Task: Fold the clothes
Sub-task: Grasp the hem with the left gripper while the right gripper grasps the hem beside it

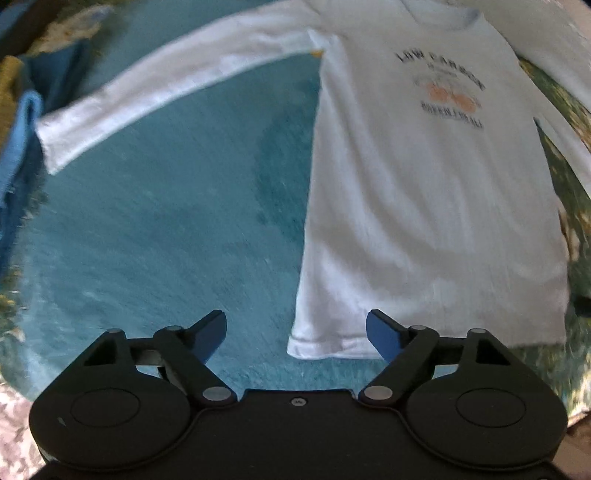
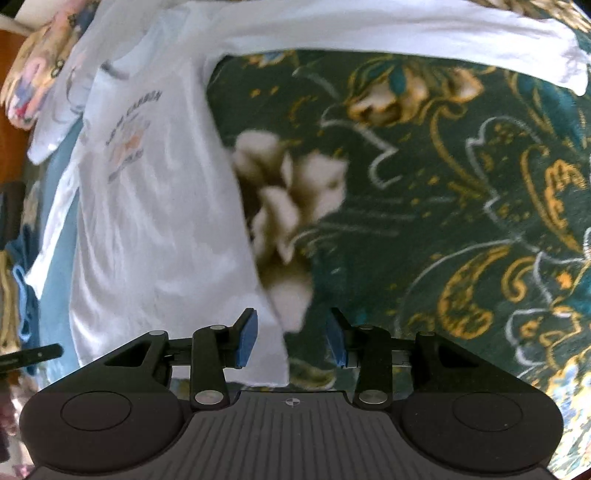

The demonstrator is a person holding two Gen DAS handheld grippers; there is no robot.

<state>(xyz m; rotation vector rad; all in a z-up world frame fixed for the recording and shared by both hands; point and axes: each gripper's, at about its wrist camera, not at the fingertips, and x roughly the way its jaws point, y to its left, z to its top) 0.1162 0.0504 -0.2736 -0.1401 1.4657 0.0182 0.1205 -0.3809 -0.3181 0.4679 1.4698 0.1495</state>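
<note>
White long-sleeved cotton shirt (image 1: 424, 206) spread flat, printed side up, dark lettering and orange motif (image 1: 447, 94) on the chest. Lying half on a teal plush cover (image 1: 147, 221), half on a dark green bedspread with gold and white flower pattern (image 2: 443, 206). One sleeve (image 1: 155, 92) stretched out straight across the teal cover, cuff beside folded blue cloth (image 1: 22, 133) at the edge. Other sleeve (image 2: 406, 33) stretched out over the green bedspread.

Left claw (image 1: 295, 336) pointing straight down above the hem's left corner, blue pads (image 1: 384, 339) wide apart, nothing between them but the hem corner below, no contact visible. Right claw (image 2: 291, 338) tilted down above the hem's opposite corner, jaws partly apart, shirt edge lying under the gap, pads not pressing on it. Much blur in both views.
</note>
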